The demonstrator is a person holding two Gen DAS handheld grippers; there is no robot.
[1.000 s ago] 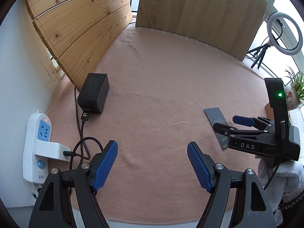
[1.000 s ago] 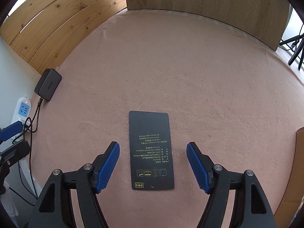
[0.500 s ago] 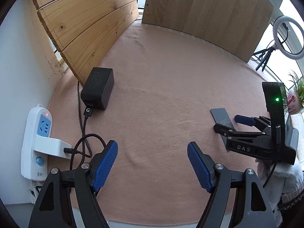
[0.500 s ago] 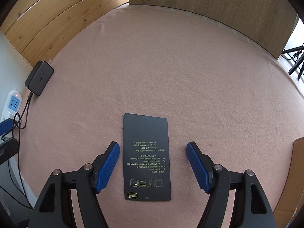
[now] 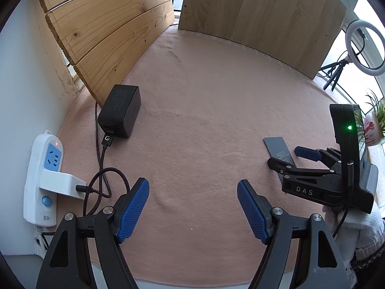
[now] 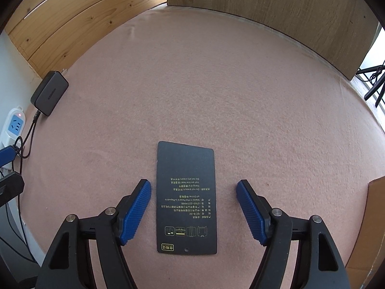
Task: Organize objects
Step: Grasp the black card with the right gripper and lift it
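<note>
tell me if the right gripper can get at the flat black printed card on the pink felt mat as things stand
Probably yes. The right gripper hangs open over the flat black printed card, a pad on either side and nothing between. The card lies flat on the pink felt mat, so lifting an edge may be awkward.

Left gripper (image 5: 193, 208) shows black arms, ribbed blue pads, silver screws; at three o'clock, right gripper (image 5: 288, 153) reads "DAS", green light glowing.
</note>
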